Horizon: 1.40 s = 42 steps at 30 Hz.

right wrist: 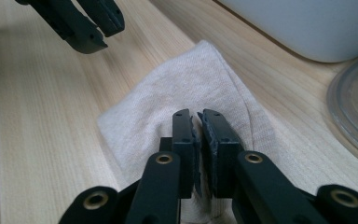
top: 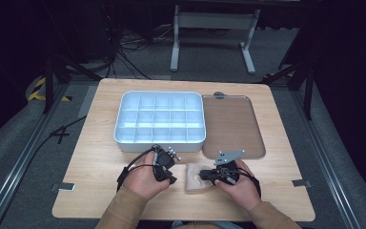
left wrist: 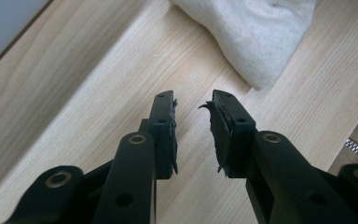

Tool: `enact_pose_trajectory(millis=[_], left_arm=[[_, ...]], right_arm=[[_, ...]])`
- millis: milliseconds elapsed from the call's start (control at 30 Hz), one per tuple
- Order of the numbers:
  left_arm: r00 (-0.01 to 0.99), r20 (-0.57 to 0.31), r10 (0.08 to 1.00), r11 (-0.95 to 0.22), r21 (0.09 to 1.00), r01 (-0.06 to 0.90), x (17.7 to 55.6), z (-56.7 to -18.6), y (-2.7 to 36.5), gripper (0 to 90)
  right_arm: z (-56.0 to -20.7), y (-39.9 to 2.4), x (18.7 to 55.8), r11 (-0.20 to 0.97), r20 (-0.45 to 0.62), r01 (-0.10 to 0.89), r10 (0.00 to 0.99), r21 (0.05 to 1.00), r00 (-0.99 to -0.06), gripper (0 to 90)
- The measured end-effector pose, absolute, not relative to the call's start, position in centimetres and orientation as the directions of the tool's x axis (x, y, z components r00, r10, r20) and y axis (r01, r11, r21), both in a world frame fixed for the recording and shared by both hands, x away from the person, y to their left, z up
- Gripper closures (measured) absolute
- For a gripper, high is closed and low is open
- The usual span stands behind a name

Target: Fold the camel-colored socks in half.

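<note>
Two sets of tongs work at the near edge of the worktop [top: 100, 157], on a small beige folded cloth [top: 196, 178] that lies flat between the person's hands, in front of the white compartment box [top: 160, 117] and the brown tray [top: 231, 125]. The right tongs [right wrist: 199, 114] sit low over the cloth with their jaws nearly together; the pads look all but closed, and whether they pinch a fold of fabric cannot be told from the right gripper view. The left tongs [left wrist: 193, 100] stand open with nothing between them, just short of the cloth's near corner [left wrist: 261, 81], over bare wood. To do this step well, I would keep the right tongs pressing the cloth down so it does not slide, bring the left tongs onto the loose corner, catch all layers of the edge, not only the top one, and close firmly before any lift. Pulling too early may drag the whole piece across the wood.
</note>
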<state>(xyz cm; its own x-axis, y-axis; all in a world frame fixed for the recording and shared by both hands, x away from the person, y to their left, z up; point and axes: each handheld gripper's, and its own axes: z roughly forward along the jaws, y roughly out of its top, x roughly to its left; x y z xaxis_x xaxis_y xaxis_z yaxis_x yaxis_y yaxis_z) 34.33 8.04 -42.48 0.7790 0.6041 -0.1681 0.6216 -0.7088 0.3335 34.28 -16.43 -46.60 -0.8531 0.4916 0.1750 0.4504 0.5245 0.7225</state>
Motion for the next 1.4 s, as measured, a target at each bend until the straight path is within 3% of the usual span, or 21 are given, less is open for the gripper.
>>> enact_pose_trajectory(millis=[167, 1067, 1400], left_arm=[[0.787, -0.161, 0.595, -0.718, 0.332, 0.611, 34.5, -43.1, 7.7, 69.3], [0.819, -0.139, 0.556, -0.752, 0.335, 0.568, 35.2, -44.6, 5.8, 80.8], [0.844, -0.147, 0.516, -0.759, 0.378, 0.530, 35.4, -44.9, 5.4, 81.9]], right_arm=[[-46.8, -16.2, 34.4, 0.542, 0.162, 0.444, 0.489, 0.713, -0.857, 84.7], [-47.0, -16.2, 34.4, 0.558, 0.129, 0.414, 0.478, 0.719, -0.869, 86.1], [-47.1, -16.3, 34.4, 0.556, 0.129, 0.411, 0.475, 0.723, -0.871, 86.1]])
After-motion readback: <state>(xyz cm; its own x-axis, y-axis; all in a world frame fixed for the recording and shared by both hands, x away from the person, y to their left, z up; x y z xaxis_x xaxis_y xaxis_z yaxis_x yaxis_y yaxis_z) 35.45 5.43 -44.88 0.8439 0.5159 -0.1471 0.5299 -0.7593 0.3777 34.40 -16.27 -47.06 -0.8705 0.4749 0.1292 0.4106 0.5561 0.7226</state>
